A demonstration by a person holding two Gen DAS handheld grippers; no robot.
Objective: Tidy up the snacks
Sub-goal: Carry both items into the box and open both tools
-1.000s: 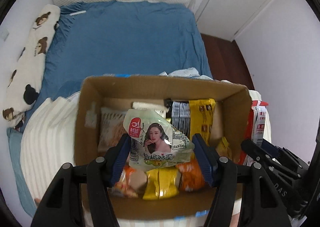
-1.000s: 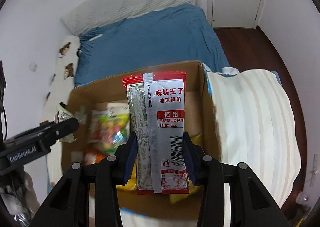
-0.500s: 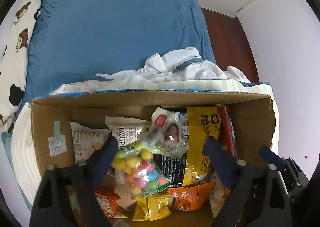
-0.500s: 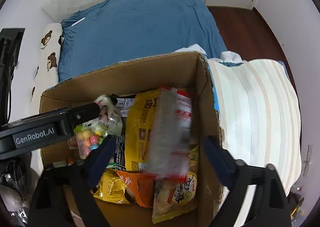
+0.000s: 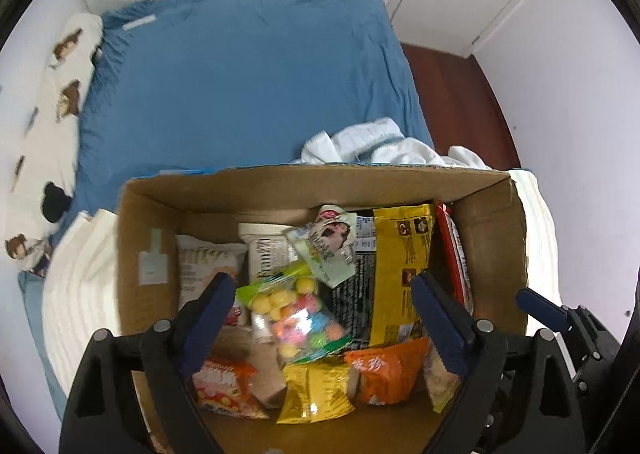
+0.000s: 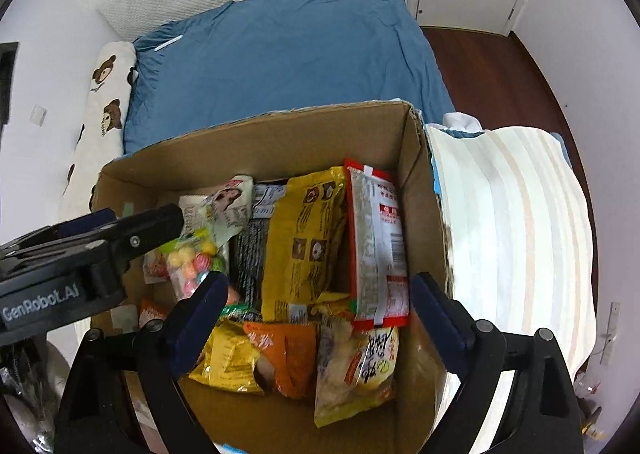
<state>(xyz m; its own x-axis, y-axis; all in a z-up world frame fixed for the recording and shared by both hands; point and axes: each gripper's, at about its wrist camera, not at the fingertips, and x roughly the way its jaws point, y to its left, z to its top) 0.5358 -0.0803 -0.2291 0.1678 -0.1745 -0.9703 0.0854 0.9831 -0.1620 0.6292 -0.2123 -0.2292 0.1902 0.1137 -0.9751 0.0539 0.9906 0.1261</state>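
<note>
Dozens of crinkly plastic snack packets fill the brown cardboard box (image 5: 148, 238), which sits on a ribbed cream blanket (image 6: 516, 222) beside a smooth blue bedsheet (image 5: 248, 82). Inside lie a clear bag of round coloured candies (image 5: 298, 318), a tall glossy yellow bag (image 6: 300, 242) and, at its 3 o'clock against the box wall, a flat red-and-white packet (image 6: 380, 250) (a second ago clenched in the right gripper (image 6: 316, 296)). A pale green packet (image 5: 328, 250), earlier pinched by the left gripper (image 5: 322, 294), now rests at the candies' 1 o'clock. Both grippers hang released, jaws wide, over the box
</note>
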